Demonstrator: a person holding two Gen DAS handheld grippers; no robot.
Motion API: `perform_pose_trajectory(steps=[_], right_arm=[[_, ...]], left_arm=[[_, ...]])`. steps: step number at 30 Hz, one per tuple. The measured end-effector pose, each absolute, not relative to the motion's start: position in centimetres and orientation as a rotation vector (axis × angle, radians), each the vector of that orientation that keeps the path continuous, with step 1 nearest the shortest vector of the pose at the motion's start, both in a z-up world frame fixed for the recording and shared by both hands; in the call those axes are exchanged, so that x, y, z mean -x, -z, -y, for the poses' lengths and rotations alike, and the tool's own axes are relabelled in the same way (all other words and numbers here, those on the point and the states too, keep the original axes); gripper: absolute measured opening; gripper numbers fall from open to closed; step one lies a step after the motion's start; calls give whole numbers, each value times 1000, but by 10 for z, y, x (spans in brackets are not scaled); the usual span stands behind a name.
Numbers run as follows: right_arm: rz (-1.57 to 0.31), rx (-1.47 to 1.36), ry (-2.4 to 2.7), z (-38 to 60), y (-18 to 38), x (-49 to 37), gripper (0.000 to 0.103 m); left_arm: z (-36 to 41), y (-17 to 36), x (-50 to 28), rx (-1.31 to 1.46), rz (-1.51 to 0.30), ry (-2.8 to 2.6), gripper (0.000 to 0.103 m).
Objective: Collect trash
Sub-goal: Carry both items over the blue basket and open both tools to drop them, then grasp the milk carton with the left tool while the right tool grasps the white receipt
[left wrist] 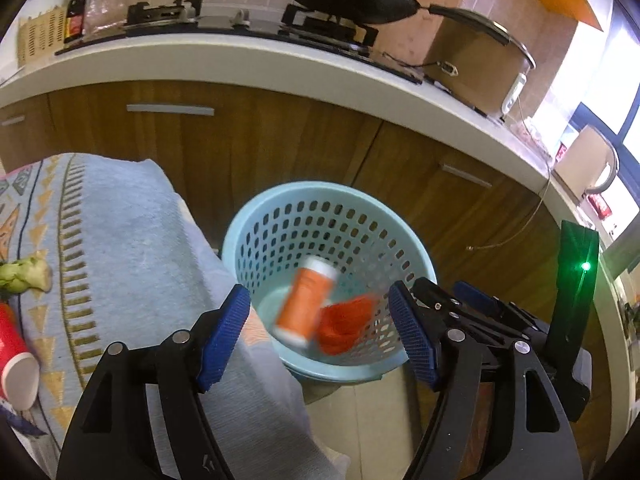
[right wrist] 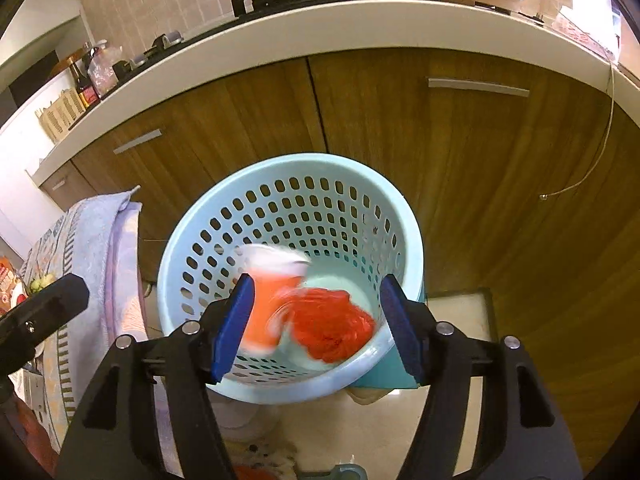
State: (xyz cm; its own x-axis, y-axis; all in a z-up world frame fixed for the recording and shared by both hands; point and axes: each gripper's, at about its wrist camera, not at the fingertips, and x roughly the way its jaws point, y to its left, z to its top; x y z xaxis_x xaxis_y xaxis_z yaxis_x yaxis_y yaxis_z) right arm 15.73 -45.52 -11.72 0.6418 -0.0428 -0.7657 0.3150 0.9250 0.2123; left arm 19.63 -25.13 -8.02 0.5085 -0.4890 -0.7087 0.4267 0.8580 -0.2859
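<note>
Trash items, listed left to right, left wrist view.

1. Red paper cup (left wrist: 14,354), at 9 o'clock on the cloth-covered surface (left wrist: 120,240): lying on its side, light, thin-walled, crushes easily; best taken across the mid-body with gentle pressure.
2. Gnawed fruit core (left wrist: 20,276), just above the cup: soft, probably damp and slippery; pinch across the middle.
3. Orange bottle (left wrist: 306,300), blurred, inside the pale blue perforated bin (left wrist: 328,200) at centre: stiff, light plastic.
4. Red crumpled wrapper (left wrist: 348,324), beside the bottle at the bin's bottom: limp, near weightless.

Left gripper (left wrist: 320,332): jaws wide, empty, over the bin.
Right gripper (right wrist: 316,320): jaws wide, empty, over the same bin.
</note>
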Motion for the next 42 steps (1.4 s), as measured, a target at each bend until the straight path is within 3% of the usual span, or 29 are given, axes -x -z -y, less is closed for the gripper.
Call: perform_pose_trajectory(steps=[10,21,27,42], right_arm=[[-736,-295,145,419,70,-138,61],[-645,-203,-93,319,39,-119,61],[-650,-113,-172,263,42,-111,60],[-720,-66,-274,193,59,-96,60]], left_arm=[[210,39,-167,128,-774,520,70],[104,11,-106,150,-654,286,75],[49,18,-68,118,-635,122,82],[21,91,-22,-12,-728,-230,82]])
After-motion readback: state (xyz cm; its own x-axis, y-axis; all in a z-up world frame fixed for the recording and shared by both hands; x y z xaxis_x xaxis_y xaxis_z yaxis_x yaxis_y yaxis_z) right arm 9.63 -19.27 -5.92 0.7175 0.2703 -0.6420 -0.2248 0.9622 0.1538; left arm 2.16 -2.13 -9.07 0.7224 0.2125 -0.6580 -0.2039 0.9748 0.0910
